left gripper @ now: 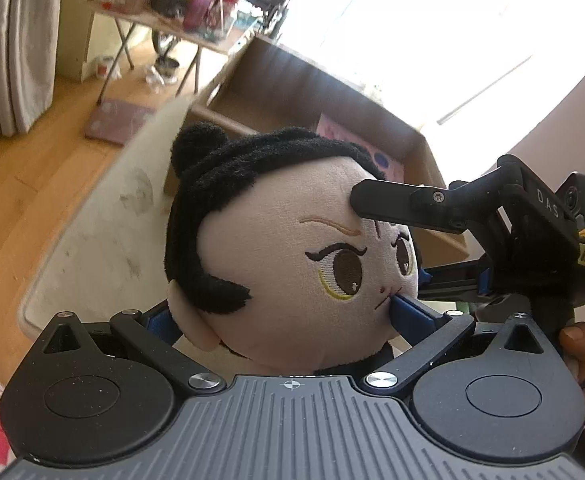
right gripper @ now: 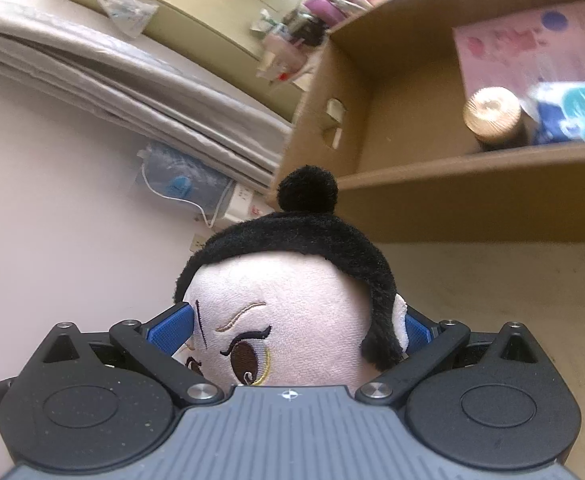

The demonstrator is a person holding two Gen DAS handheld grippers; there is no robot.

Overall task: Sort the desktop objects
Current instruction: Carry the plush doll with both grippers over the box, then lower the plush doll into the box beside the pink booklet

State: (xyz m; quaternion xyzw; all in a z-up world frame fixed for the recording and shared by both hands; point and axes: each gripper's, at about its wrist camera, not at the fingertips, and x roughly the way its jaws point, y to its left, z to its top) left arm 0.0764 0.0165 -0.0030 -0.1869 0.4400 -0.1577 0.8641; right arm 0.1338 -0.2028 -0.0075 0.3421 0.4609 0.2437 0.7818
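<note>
A plush doll head (left gripper: 292, 264) with black hair and a bun fills the left wrist view. My left gripper (left gripper: 280, 316) is shut on it, blue pads pressing its ear and its mouth side. My right gripper (left gripper: 388, 240) comes in from the right and grips the same doll across the face. In the right wrist view the doll (right gripper: 292, 312) sits between the right gripper's (right gripper: 292, 328) blue pads (right gripper: 170, 330), held at the forehead and ear. An open cardboard box (right gripper: 472, 184) stands just beyond it.
The box (left gripper: 292, 92) holds a pink sheet (right gripper: 528, 44), a gold-capped bottle (right gripper: 492, 116) and a teal-and-blue packet (right gripper: 572, 112). A worn beige tabletop (left gripper: 104, 236) lies below. A folding table (left gripper: 180, 20) with clutter stands behind, and folded grey fabric (right gripper: 112, 80) is at the left.
</note>
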